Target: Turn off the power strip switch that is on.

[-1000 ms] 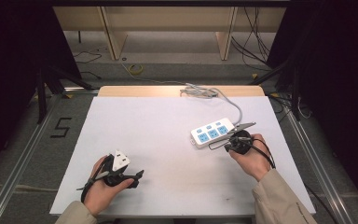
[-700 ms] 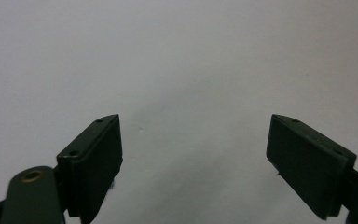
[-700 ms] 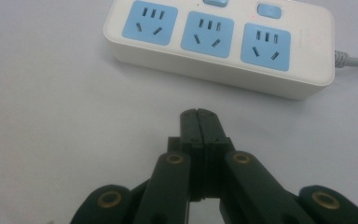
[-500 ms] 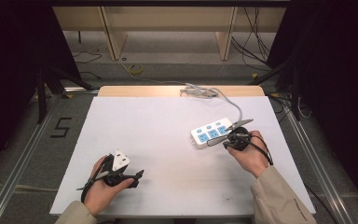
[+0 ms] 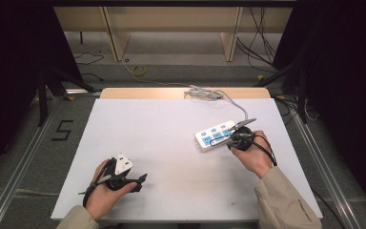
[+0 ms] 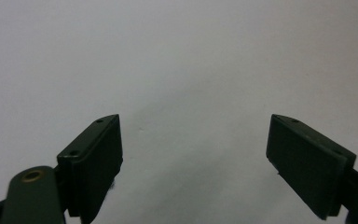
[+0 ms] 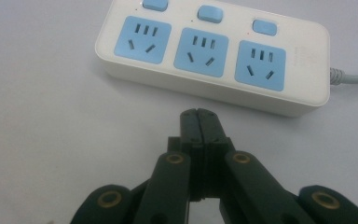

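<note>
A white power strip [image 5: 214, 134] with three blue sockets and three blue switches lies right of the table's middle; it also appears in the right gripper view as the power strip [image 7: 214, 51]. My right gripper [image 5: 230, 142] sits at the strip's near right end. Its jaws are shut with nothing between them, and the right gripper [image 7: 198, 115] tips stop just short of the strip's near side, below the middle socket. My left gripper [image 5: 140, 180] rests low at the front left, far from the strip. The left gripper [image 6: 193, 163] is open wide over bare white table.
The strip's grey cable [image 5: 232, 102] runs to a loose coil [image 5: 204, 93] at the table's far wooden edge. The white table top [image 5: 162, 124] spreads between both hands. Metal rails flank the table, and wooden shelf legs [image 5: 113, 33] stand beyond it.
My right gripper has edged forward and left, closer to the power strip's near side. The left gripper and the strip have not moved.
</note>
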A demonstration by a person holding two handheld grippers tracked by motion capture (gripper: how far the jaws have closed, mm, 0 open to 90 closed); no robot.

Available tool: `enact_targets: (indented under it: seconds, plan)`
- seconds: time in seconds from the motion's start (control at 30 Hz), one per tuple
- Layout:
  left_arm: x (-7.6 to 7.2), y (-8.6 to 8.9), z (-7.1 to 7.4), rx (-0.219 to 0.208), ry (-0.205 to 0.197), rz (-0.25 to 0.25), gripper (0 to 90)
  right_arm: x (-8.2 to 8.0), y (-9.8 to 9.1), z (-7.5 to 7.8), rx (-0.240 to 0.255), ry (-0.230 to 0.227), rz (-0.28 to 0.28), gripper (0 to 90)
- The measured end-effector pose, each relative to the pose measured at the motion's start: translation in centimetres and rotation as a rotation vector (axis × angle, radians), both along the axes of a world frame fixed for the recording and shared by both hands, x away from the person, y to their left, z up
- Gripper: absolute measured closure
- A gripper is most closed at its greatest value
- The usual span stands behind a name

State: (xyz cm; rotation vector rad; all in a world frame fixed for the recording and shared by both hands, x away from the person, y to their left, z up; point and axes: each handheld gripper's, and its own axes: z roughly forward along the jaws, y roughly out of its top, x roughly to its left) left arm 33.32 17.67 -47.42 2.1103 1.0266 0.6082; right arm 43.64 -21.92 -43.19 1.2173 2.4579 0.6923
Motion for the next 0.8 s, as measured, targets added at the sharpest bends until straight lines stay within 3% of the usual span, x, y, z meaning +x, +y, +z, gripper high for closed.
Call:
enact_targets:
  seconds: [0.8]
  plan:
    - [0.0, 0.0, 0.0, 0.000, -0.002, 0.000, 18.2, 1.7, 0.4, 0.0, -0.014, 0.011, -0.015, 90.0]
